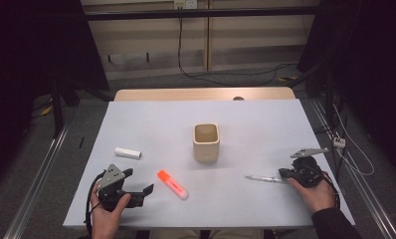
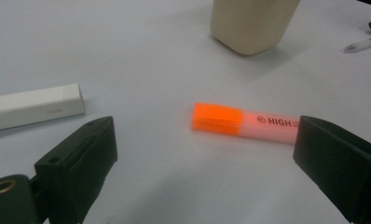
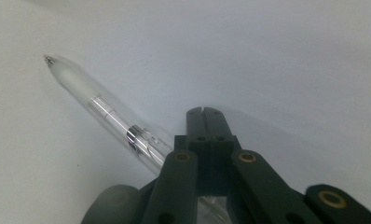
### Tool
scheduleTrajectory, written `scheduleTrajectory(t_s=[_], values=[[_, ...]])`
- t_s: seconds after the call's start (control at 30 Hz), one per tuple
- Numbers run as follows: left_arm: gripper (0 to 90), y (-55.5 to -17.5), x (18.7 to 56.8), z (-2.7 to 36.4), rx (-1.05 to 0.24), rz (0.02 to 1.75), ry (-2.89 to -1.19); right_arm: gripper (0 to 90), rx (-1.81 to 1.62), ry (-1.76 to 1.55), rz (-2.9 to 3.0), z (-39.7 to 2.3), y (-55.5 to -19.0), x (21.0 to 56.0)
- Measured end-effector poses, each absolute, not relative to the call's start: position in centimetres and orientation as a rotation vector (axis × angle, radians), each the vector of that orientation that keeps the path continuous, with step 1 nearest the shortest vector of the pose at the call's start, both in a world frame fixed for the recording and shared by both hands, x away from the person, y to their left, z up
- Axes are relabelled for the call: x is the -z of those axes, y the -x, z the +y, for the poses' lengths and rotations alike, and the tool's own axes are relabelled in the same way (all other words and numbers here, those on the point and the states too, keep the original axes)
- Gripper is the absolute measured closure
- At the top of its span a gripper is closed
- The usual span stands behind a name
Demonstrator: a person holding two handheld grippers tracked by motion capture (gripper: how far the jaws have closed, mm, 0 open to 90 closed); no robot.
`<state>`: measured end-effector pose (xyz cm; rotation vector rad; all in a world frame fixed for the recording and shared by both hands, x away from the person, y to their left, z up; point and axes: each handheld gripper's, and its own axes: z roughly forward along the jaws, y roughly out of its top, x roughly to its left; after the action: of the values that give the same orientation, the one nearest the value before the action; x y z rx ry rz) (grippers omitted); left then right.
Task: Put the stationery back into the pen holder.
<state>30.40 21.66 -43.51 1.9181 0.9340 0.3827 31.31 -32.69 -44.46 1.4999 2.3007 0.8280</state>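
My left gripper (image 1: 138,182) rests open at the table's near left, in a hand. An orange-capped highlighter (image 1: 172,184) lies just to its right; in the left gripper view the highlighter (image 2: 242,122) lies ahead between the wide jaws of this gripper (image 2: 204,125), untouched, its far end hidden behind the right jaw. My right gripper (image 1: 284,173) sits at the near right with its jaws pressed together (image 3: 203,112). A clear pen (image 1: 263,178) points left from it. The pen (image 3: 95,105) runs back under the linkage; whether it is pinched I cannot tell.
A beige square cup (image 1: 206,142) stands upright mid-table and is at the top of the left gripper view (image 2: 251,23). A white capped stick (image 1: 128,153) lies at the left, beyond the left jaw (image 2: 34,106). The white table (image 1: 255,124) ends at a wooden strip (image 1: 201,94).
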Motion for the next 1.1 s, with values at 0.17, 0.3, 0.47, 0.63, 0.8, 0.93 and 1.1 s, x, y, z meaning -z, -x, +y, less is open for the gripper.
scheduleTrajectory(t_s=[0.17,0.3,0.47,0.63,0.8,0.93,1.1], values=[[6.0,-30.4,43.5,21.6,-0.381,0.934,-1.919,90.0,-0.825,-1.494,2.300,-32.6,-30.9,44.4],[6.0,-30.4,43.5,21.6,-0.382,0.930,-1.920,90.0,-0.823,-1.492,2.304,-32.6,-30.4,44.4],[5.9,-30.4,43.5,21.7,-0.386,0.936,-1.917,90.0,-0.820,-1.496,2.302,-32.6,-29.6,44.3],[6.0,-30.4,43.5,21.6,-0.385,0.929,-1.921,90.0,-0.803,-1.482,2.309,-32.2,-28.9,44.3],[5.9,-30.4,43.5,21.6,-0.382,0.930,-1.921,90.0,-0.795,-1.473,2.314,-32.0,-28.6,44.2],[5.9,-30.4,43.5,21.6,-0.382,0.932,-1.921,90.0,-0.799,-1.484,2.314,-32.0,-28.4,44.2],[6.0,-30.4,43.5,21.6,-0.382,0.931,-1.920,90.0,-0.818,-1.485,2.320,-32.4,-28.5,44.2]])
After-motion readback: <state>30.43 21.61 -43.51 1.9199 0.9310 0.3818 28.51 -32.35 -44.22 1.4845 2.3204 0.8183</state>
